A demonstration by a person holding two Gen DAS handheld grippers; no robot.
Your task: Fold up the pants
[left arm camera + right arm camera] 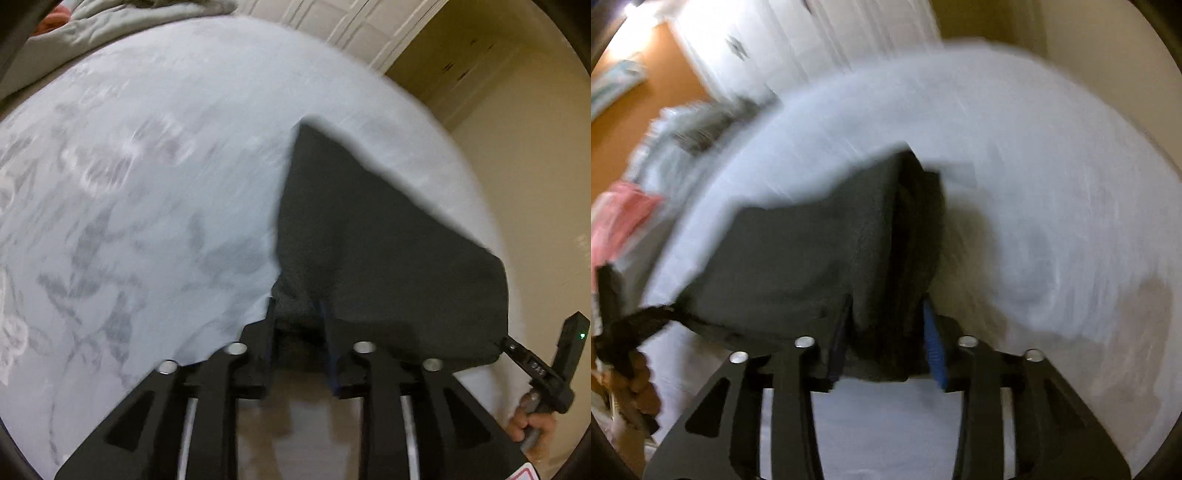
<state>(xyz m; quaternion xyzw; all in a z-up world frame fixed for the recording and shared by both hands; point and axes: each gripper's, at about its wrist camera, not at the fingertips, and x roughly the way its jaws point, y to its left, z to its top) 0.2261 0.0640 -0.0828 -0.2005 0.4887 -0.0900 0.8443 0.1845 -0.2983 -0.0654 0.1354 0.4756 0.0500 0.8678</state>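
- Left gripper: clamped on a bunched edge of the dark pants, cloth wedged between the two black fingers.
- Ahead of that gripper: pants fanning out forward and to its right as a broad dark sheet, narrowing to a corner at the far end, lying over the pale floral bedsheet.
- To the right of the left gripper, at the near right corner of the cloth: right gripper seen from outside, tips at the pants' edge, held by a hand.
- Right gripper in its own view: pinched on a thick fold of the pants, blue pads pressed against the cloth on either side.
- Ahead and to the left of the right gripper: dark fabric stretched toward the left gripper, heavily blurred, its tips at the cloth's far left corner; grip there too smeared to judge from this view.
- Beyond the pants in the right view: pale bedsheet all around, a pink item far off to the left, white cabinet doors further back.
- Far ahead to the left in the left view: a grey-green quilt at the bed's far edge.
- Both views motion-blurred; fine folds in the pants not readable.
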